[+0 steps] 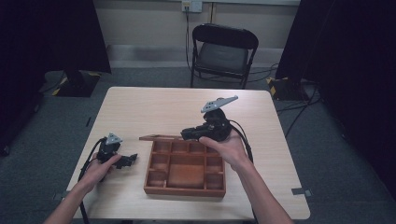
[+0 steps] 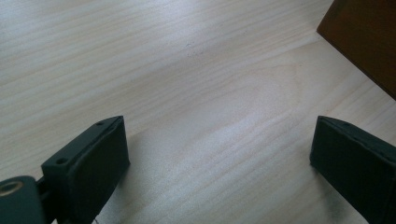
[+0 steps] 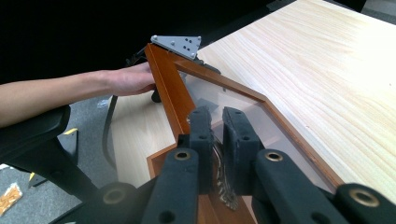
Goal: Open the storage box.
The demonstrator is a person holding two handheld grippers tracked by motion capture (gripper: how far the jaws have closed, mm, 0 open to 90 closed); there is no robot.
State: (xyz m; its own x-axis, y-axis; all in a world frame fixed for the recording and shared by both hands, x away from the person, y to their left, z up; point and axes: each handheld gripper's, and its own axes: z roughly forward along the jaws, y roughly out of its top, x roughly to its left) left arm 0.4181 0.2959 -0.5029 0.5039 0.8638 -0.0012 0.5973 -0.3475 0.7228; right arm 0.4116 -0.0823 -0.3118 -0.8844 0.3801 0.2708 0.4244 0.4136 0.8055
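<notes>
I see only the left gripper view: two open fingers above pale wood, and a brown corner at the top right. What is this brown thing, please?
Observer: It is a wooden box with many compartments. The left gripper sits on the table just left of it.
Operator: Is the box closed?
Observer: No. Its lid, a wooden frame with a clear pane, is raised above the box's far side.
Operator: What holds the lid up?
Observer: The right gripper. Its fingers are shut on the lid's edge.
</notes>
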